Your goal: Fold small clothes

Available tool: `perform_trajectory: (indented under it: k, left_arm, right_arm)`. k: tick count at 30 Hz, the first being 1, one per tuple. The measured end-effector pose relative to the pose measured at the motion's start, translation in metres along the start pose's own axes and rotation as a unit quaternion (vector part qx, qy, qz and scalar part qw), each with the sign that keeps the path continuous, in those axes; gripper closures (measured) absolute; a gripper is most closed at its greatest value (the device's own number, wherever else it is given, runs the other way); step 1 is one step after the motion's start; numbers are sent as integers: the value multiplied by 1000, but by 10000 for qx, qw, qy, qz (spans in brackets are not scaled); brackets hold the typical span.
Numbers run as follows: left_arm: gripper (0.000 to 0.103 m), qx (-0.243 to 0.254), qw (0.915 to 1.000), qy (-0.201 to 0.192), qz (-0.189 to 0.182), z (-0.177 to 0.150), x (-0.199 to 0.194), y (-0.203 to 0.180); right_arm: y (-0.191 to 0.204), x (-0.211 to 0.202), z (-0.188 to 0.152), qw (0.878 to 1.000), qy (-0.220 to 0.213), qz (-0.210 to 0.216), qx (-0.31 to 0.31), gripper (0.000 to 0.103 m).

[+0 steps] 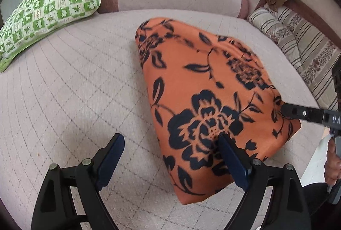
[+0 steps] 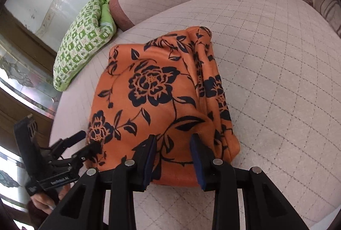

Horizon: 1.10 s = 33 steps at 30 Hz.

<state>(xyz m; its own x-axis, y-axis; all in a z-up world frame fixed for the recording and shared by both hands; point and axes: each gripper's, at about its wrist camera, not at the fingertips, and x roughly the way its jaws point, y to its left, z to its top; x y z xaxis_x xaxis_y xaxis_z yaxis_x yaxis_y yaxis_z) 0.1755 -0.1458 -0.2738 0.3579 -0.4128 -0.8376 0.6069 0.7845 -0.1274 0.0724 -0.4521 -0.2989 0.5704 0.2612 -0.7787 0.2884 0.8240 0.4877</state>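
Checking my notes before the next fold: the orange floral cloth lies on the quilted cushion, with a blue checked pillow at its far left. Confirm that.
Not quite: the checked pillow is green and white, not blue, as the left wrist view shows. The orange floral cloth does lie on the quilted cushion.

Orange garment [image 1: 204, 102] with black floral print, folded into a compact, roughly rectangular bundle, lying flat on the quilted pale surface. Left wrist view: centre to lower right of frame; right wrist view [image 2: 162, 102]: centre, running to lower middle. Its right edge there bunches into lengthwise wrinkles; the rest is smooth.
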Motion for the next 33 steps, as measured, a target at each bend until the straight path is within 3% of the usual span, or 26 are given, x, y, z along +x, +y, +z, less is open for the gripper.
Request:
perform_trajectory:
  k: [3, 6, 12, 13, 16, 19, 24, 27, 33]
  left_arm:
    - [12, -8, 9999, -110, -56, 7, -4, 1]
    - [12, -12, 9999, -95, -70, 12, -1, 4]
    - [12, 130, 9999, 20, 3, 13, 5, 14]
    - [12, 196, 9998, 58, 14, 12, 7, 15]
    - [12, 364, 9993, 116, 38, 9, 14, 13]
    - [12, 518, 9986, 105, 94, 8, 12, 12]
    - [12, 649, 9977, -128, 133, 7, -5, 11]
    - [12, 528, 9978, -318, 237, 7, -17, 16]
    - [12, -161, 9984, -330, 420, 11, -15, 41]
  right_arm:
    - [0, -3, 26, 9998, -83, 146, 133, 66]
    - [14, 7, 60, 9999, -61, -100, 22, 66]
    - [49, 64, 118, 9997, 125, -205, 40, 66]
    - [51, 77, 124, 9994, 180, -280, 76, 66]
    - [40, 122, 136, 9930, 356, -1122, 130, 69]
    - [25, 131, 139, 9941, 315, -912, 492, 71]
    - [33, 91, 126, 9958, -31, -840, 368, 68]
    - [33, 52, 101, 9977, -236, -574, 290, 68]
    - [45, 4, 41, 9979, -220, -595, -152, 68]
